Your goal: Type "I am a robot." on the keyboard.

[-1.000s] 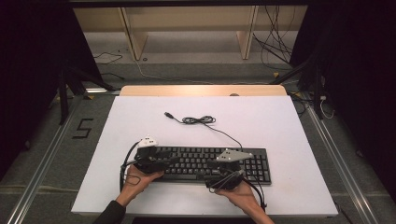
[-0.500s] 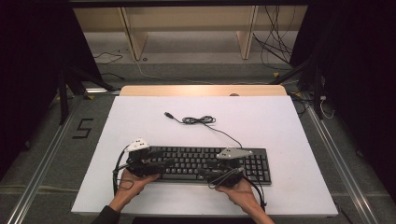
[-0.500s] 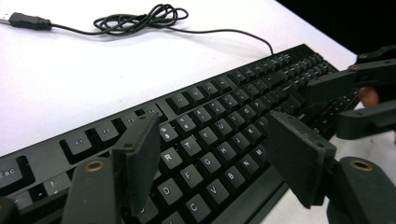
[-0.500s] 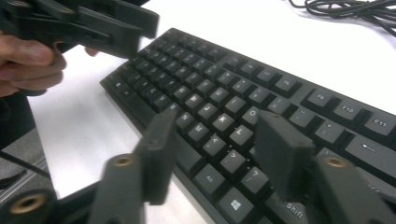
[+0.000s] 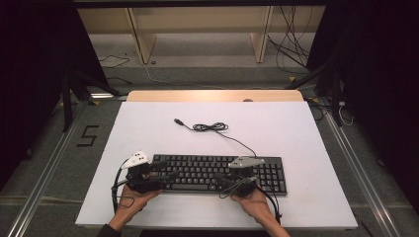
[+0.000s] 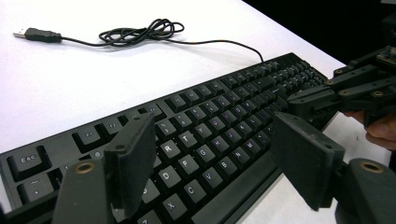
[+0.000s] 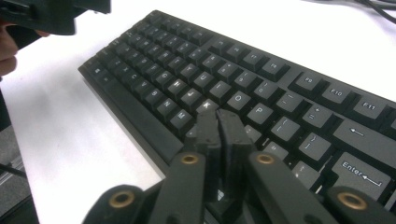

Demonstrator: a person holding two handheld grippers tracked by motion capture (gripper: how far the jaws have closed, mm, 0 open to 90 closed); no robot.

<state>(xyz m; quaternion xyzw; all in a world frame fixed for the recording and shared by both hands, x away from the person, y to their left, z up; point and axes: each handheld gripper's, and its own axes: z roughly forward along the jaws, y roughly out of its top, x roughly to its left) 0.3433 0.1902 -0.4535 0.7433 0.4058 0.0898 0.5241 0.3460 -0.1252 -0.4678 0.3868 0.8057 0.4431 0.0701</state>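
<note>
A black keyboard [image 5: 207, 170] lies across the near part of the white table [image 5: 296, 128]. Its thin cable [image 5: 210, 127] coils behind it and ends in a USB plug [image 5: 179, 121]. My left gripper [image 5: 165, 170] is at the keyboard's left end. In the left gripper view it [image 6: 215, 135] stands open above the letter keys [image 6: 224, 116], nothing between its jaws. My right gripper [image 5: 222, 178] is over the keyboard's middle. In the right gripper view it [image 7: 215, 119] is shut, empty, with its tips just over a letter key [image 7: 261, 88]; I cannot tell if they touch.
Both hands come in over the table's near edge, and the right one [image 6: 378, 130] appears in the left gripper view. A wooden strip [image 5: 215, 95] runs along the far edge of the table. Shelving legs and loose cables stand on the floor beyond it.
My left gripper has shifted a little to the left along the keyboard. The right gripper has stayed almost where it was. The keyboard and cable have not moved.
</note>
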